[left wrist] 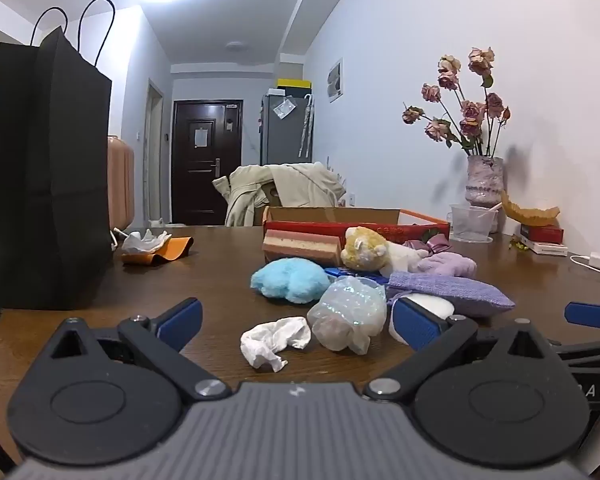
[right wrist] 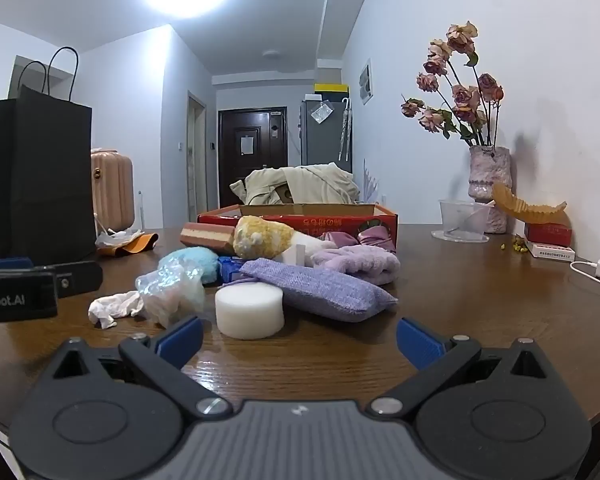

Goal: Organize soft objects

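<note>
Both claws sit low over the near part of the wooden surface (right wrist: 480, 280), each spread wide with nothing between its blue pads. The left claw (left wrist: 296, 326) faces a crumpled white tissue (left wrist: 274, 342) and a clear plastic bag (left wrist: 346, 316) just beyond its tips; the right claw (right wrist: 300, 338) faces a white foam disc (right wrist: 249, 310) that touches a purple pouch (right wrist: 320, 288). Behind these the blue fluffy ball (left wrist: 290, 280), yellow plush toy (left wrist: 366, 252), striped sponge (left wrist: 300, 246) and lilac fleece (right wrist: 356, 262) crowd together before the red cardboard box (right wrist: 300, 218). Bare wood lies to the right, up to the vase (right wrist: 490, 184) by the wall; a black paper bag (left wrist: 48, 168) blocks the left.
</note>
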